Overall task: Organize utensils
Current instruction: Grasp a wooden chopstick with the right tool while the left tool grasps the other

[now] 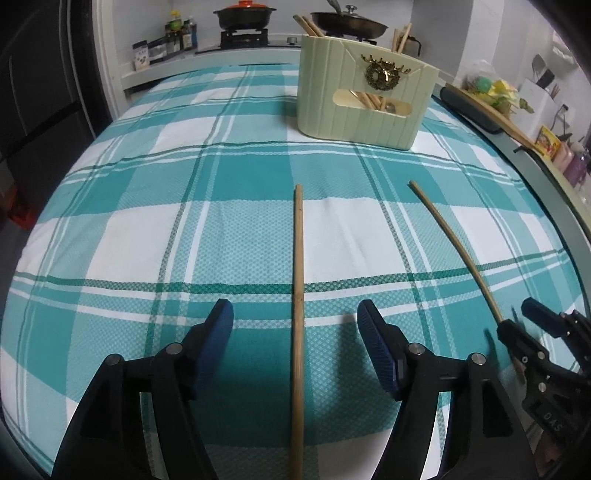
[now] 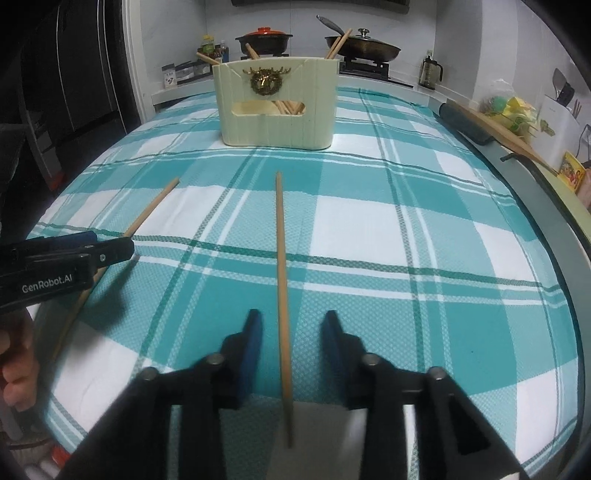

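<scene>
A table is carrying a teal-and-white checked cloth that is filling most of both wrist views. Behind it, a kitchen counter is holding a black pot with an orange lid and a lidded dark frying pan.

Toward the far end of the cloth, a pale green utensil holder with a gold antler emblem is standing upright; several chopsticks are sticking out of its top and showing through its front window.

The left gripper is hanging low over the near part of the cloth with its blue-padded fingers spread wide. One chopstick is lying flat on the cloth, running between those fingers toward the holder, and neither pad is touching it.

The right gripper is standing just beside the left one, its fingers also parted, though less widely. A second chopstick is lying on the cloth between them; a gap is showing on each side, so it is not being pinched.

The two chopsticks are lying apart from each other, both well short of the holder.

At the left edge of the right wrist view, a person's hand is gripping the left tool.
</scene>
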`<state>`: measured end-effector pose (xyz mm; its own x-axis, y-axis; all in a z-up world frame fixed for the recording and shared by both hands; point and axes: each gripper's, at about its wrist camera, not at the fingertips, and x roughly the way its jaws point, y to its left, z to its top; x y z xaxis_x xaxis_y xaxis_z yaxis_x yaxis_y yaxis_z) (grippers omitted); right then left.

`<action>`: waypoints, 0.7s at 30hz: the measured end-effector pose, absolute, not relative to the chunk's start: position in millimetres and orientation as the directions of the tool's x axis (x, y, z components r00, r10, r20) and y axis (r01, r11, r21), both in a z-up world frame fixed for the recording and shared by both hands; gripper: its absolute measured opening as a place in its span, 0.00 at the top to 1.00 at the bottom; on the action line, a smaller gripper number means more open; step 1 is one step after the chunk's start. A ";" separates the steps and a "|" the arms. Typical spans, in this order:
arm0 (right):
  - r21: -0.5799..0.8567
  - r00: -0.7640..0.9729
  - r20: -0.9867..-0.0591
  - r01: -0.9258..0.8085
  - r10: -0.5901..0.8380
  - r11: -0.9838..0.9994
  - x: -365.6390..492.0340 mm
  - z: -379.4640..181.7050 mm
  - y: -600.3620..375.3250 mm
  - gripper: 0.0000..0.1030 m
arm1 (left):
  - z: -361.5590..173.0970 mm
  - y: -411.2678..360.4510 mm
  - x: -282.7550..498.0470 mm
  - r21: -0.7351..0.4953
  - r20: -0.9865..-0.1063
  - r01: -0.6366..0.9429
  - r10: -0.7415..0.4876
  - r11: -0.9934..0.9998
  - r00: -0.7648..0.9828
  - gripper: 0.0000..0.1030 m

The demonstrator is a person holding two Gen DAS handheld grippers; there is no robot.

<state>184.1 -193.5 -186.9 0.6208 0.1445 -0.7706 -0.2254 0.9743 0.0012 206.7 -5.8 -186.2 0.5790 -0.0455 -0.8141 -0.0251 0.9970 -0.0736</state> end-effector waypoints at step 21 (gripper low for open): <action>0.028 0.665 -0.729 -0.208 0.162 0.978 180.6 -180.6 -198.3 0.53 | -187.3 -2.3 207.1 -0.038 -0.815 -0.035 -0.011 0.999 0.579 0.30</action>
<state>180.6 -198.3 -180.6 0.6651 0.1625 -0.7289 -0.2085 0.9776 0.0277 207.1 -2.3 -187.3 0.5788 -0.0113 -0.8154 -0.0345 0.9987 -0.0383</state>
